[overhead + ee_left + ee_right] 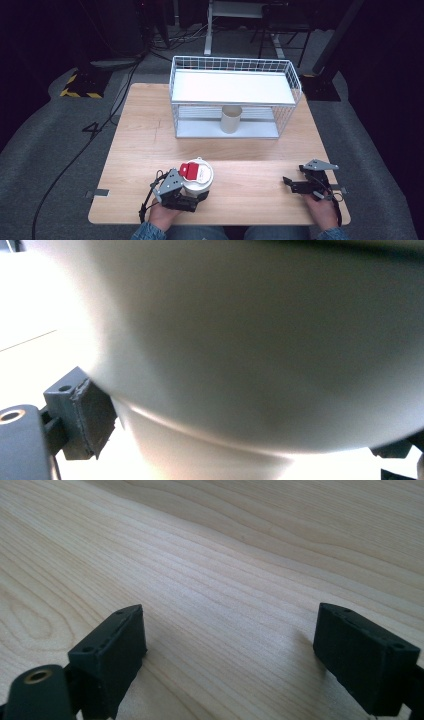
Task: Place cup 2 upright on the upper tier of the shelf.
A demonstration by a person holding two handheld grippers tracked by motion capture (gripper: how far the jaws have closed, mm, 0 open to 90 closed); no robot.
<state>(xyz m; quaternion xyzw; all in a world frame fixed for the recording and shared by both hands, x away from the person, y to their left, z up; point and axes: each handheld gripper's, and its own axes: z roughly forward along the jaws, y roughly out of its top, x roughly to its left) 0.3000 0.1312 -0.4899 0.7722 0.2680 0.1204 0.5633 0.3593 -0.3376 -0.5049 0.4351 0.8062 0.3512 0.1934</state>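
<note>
Here the left tool (pixel 200 192) clamps the white cup (pixel 197 177); right tool (pixel 290 184) gapes empty.

Cup (pixel 250 340) blurred (too close), cut off by frame edges.

Light wooden desk (pixel 140 145) on grey carpet

A white wire-mesh rack with a white shelf (pixel 232 95) stands at its far middle; a white lidded cup with a red tab (pixel 196 176) stands near the front edge, left of centre, well apart from the rack.
</note>
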